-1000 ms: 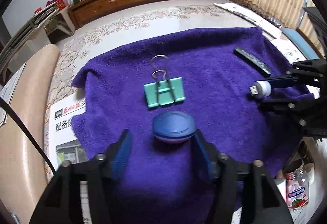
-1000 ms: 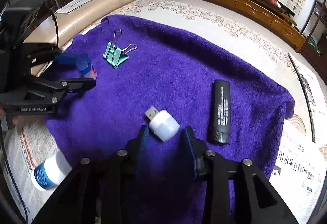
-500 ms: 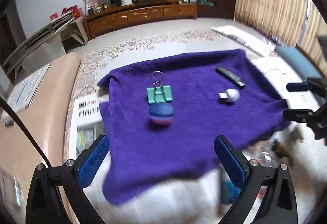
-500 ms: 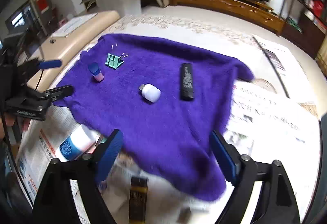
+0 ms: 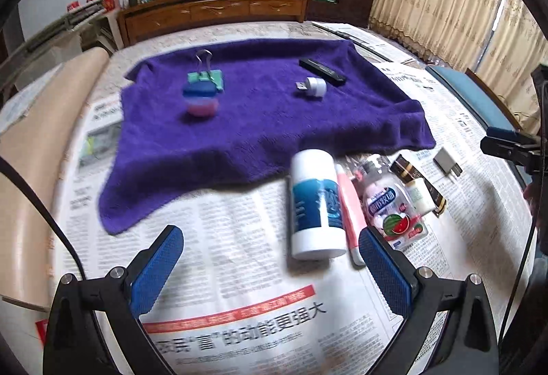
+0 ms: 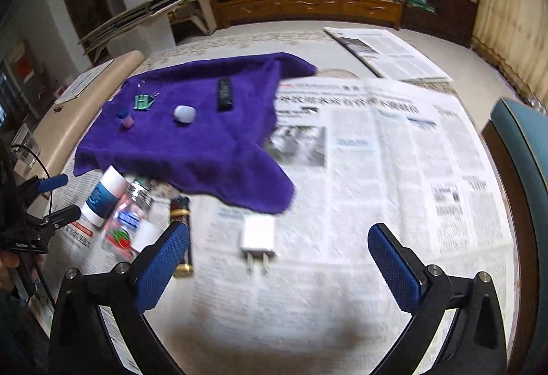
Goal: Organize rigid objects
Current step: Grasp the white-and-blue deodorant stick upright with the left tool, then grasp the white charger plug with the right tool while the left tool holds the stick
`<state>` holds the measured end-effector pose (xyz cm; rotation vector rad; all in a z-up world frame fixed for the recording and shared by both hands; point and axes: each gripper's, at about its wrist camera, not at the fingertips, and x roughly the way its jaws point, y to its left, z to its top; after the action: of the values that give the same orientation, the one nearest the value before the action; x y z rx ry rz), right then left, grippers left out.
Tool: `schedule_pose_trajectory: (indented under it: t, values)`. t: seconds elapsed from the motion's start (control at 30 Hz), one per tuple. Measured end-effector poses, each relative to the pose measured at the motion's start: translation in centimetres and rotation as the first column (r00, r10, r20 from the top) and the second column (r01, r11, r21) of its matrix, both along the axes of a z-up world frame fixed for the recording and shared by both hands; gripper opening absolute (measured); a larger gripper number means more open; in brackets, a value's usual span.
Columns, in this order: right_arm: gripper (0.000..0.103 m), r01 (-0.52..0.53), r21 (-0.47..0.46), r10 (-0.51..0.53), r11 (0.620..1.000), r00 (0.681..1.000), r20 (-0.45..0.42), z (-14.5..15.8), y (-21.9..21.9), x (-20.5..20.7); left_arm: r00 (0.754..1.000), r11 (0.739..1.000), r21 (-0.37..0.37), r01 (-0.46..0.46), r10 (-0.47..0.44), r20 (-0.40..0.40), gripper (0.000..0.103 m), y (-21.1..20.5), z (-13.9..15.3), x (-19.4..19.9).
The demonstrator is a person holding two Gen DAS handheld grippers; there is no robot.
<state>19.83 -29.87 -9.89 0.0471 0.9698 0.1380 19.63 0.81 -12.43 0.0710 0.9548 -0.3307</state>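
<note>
Blue-padded fingers of the left gripper stood wide apart and empty over the newspaper, having drawn back from the purple towel, where a second earlier they had bracketed the small blue-and-pink capsule. That capsule stood on the towel, touching the front of the green binder clip. Just ahead of the left gripper, off the towel's near edge, lay a white bottle with a blue label, a pink tube beside it, a clear candy bottle and a dark brown tube.

The right gripper was likewise wide open and empty, pulled back over the newspaper; a second before it had been closed around the white USB light, which was now lying free on the towel, near the black remote. A white plug adapter lay on the paper between the right gripper's fingers, prongs toward the camera. Both views were motion-blurred.
</note>
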Motion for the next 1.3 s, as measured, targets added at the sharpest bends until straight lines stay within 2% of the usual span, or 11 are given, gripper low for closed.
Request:
schedule_pose_trajectory:
  t: [0.17,0.4,0.47,0.53,0.7,0.83,0.9,0.97,1.03,1.1,1.3]
  values:
    - [0.103,0.060,0.049,-0.061,0.997,0.998,0.033,-0.8,-2.1,-1.0,0.999,0.999,0.046,0.026,-0.027,0.028,0.103,-1.0,-0.8,0.2]
    - [0.103,0.092,0.050,-0.094,0.994,0.995,0.038,-1.5,-4.0,-1.6,0.999,0.993,0.104,0.050,-0.050,0.004,0.099,-1.7,-2.2,0.7]
    - [0.103,0.091,0.047,-0.093,0.995,0.995,0.036,-1.7,-4.1,-1.5,0.998,0.994,0.099,0.056,-0.055,-0.018,0.094,-1.9,-2.7,1.0]
    - [0.103,0.088,0.036,-0.090,0.995,0.995,0.038,-1.8,-4.1,-1.5,0.998,0.993,0.101,0.055,-0.054,-0.006,0.088,-2.1,-2.5,1.1]
    - [0.103,0.072,0.055,-0.074,0.996,0.997,0.037,-1.8,-3.9,-1.7,0.998,0.993,0.095,0.063,-0.065,0.018,0.082,-3.3,-2.4,1.3]
    - [0.103,0.064,0.060,-0.065,0.996,0.998,0.025,-2.1,-3.9,-1.7,0.997,0.994,0.084,0.067,-0.070,0.033,0.070,-3.8,-2.4,1.2]
    - [0.103,0.063,0.070,-0.065,0.996,0.998,0.026,-2.1,-3.9,-1.7,0.997,0.995,0.078,0.063,-0.067,0.042,0.062,-3.9,-2.3,1.1]
    - [0.103,0.065,0.084,-0.067,0.994,0.997,0.025,-2.1,-4.1,-1.7,0.996,0.995,0.074,0.064,-0.068,0.055,0.048,-4.1,-2.2,1.0]
    - [0.103,0.066,0.087,-0.069,0.994,0.997,0.025,-2.1,-4.1,-1.6,0.995,0.995,0.073,0.071,-0.076,0.059,0.044,-4.2,-2.1,0.8]
    - [0.103,0.070,0.080,-0.072,0.994,0.997,0.019,-2.3,-4.2,-1.6,0.996,0.996,0.066,0.066,-0.070,0.060,0.036,-4.2,-2.1,0.9]
    - [0.103,0.060,0.058,-0.061,0.996,0.998,0.016,-2.5,-3.7,-1.5,0.997,0.997,0.050,0.050,-0.053,0.059,0.034,-3.9,-1.9,0.7]
